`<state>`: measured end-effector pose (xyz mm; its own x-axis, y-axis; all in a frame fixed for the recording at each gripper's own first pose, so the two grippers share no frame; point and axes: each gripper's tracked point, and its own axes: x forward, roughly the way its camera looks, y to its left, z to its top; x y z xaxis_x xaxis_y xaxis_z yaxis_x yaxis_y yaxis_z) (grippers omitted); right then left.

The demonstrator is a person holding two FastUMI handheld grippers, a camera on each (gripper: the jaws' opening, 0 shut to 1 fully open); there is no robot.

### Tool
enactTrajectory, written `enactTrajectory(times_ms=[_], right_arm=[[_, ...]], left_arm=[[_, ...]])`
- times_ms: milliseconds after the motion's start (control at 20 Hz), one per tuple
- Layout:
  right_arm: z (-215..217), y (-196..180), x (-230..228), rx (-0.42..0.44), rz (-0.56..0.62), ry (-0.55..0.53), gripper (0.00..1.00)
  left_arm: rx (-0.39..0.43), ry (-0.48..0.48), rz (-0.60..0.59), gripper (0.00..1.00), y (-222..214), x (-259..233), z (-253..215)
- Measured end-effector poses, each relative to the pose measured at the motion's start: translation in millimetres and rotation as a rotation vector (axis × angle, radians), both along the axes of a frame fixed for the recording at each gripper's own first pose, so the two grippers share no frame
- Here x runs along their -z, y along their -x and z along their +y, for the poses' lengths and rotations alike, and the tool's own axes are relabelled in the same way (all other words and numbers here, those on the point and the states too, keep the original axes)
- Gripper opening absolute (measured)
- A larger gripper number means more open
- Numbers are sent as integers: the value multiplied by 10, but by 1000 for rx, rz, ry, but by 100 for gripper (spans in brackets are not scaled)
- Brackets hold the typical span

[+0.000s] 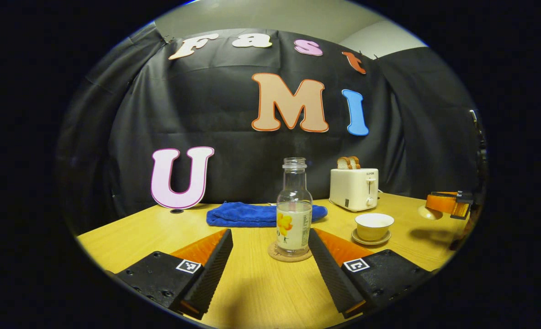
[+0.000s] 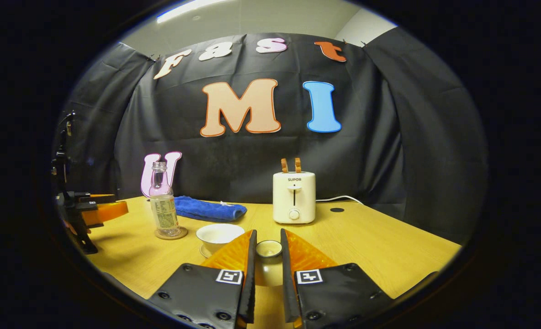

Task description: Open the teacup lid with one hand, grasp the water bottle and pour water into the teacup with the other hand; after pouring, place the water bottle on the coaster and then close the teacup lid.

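My left fingers (image 1: 270, 256) stand wide apart above the near edge of the bench (image 1: 252, 292), framing the water bottle (image 1: 294, 214), which stands upright on the coaster (image 1: 290, 254) toward the middle of the bench, uncapped and about half full; my right fingers (image 2: 267, 260) are clamped on the teacup lid (image 2: 269, 249), held clear of the open teacup (image 2: 219, 235), which sits on its saucer (image 2: 204, 251) just beside the bottle, toward the toaster (image 1: 354, 188). In the left gripper view the right gripper (image 1: 448, 203) hangs over the bench's right edge with the lid. By my judgement the pour looks done and the bottle released, leaving only the lid to go back. The risks from here: the lid is small and smooth, pinched by its knob as far as I can tell, so a tilt or a loosened grip could drop it onto the cup rim or the bench; lowering it off-centre could knock the light cup across its saucer and spill it; and a careless sweep of my left fingers could tip the open bottle toward the blue cloth (image 1: 247, 214) behind it
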<state>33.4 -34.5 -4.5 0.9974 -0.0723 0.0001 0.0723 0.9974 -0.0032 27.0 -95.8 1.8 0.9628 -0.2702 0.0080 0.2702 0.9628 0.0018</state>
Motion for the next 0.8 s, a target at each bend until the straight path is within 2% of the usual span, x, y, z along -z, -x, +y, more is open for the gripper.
enactTrajectory(times_ms=[450,600,800], right_arm=[[549,-626,39,-127,5,-5,27],[683,-766,39,-179,9,-7,31],[775,-914,119,-218,54,-9,27]], left_arm=[[-55,-4,5,96,13,4,113],[-66,-3,5,97,18,-3,137],[-68,-4,5,97,21,-6,138]])
